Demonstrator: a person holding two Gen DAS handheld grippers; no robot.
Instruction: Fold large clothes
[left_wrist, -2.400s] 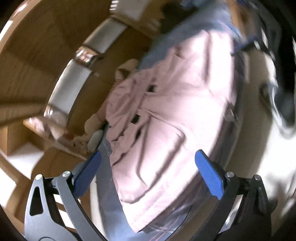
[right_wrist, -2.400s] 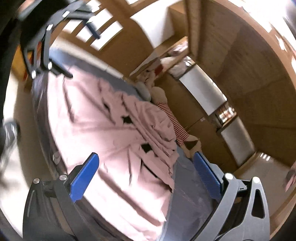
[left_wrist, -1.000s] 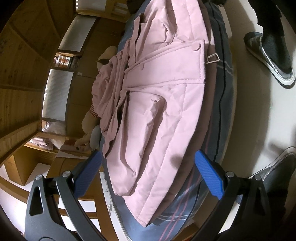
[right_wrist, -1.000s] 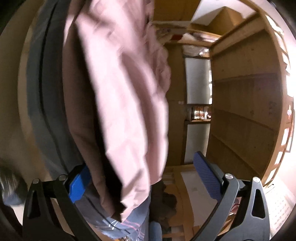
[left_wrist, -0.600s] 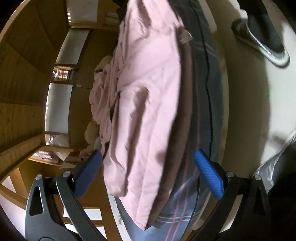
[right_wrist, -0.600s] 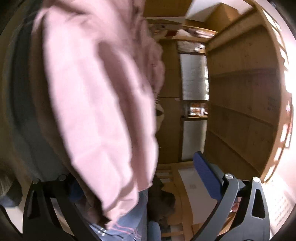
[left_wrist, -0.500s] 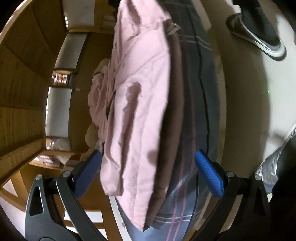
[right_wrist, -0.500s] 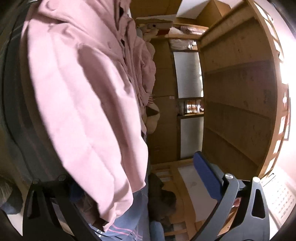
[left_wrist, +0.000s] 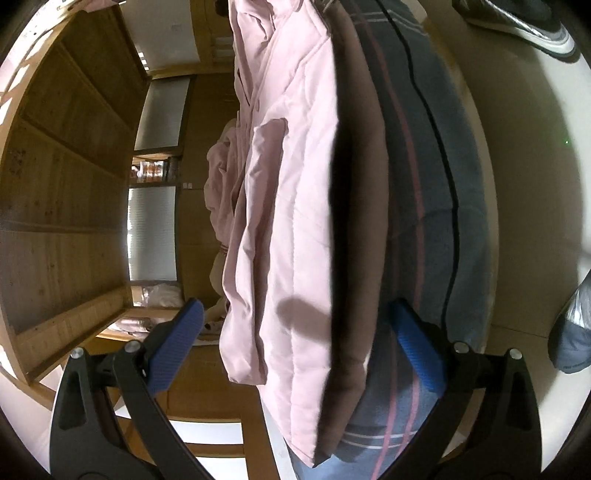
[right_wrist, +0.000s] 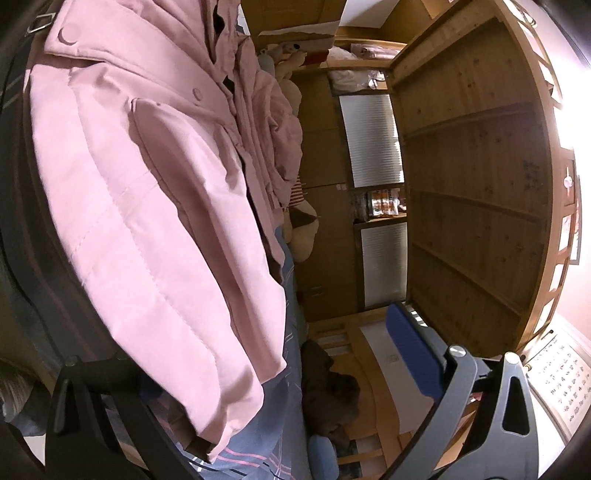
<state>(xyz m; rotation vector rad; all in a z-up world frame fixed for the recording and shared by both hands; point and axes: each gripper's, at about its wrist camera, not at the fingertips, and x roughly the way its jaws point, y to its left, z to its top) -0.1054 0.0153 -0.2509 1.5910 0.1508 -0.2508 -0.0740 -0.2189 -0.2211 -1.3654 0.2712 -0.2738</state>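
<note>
A large pink quilted coat (left_wrist: 295, 206) with a brown lining edge lies spread on a bed covered by a grey-blue striped blanket (left_wrist: 436, 221). In the left wrist view my left gripper (left_wrist: 297, 349) is open at bed level, and the coat's near hem sits between its blue pads (left_wrist: 177, 347). The right wrist view shows the same coat (right_wrist: 140, 206) from its other corner. My right gripper (right_wrist: 258, 369) is open astride the hem there. Its left finger is hidden under the cloth and only the right pad (right_wrist: 410, 354) shows.
Wooden wardrobes and shelves (right_wrist: 472, 192) stand behind the bed. A plush toy (right_wrist: 303, 232) lies at the far side of the coat. A person's shoes (left_wrist: 517, 22) are on the pale floor beside the bed. Dark clothing on a blue chair (right_wrist: 328, 398) is beyond the bed's corner.
Both grippers have dropped from above the bed to the level of its edge and closed in on the coat's hem. Both stayed open throughout.
</note>
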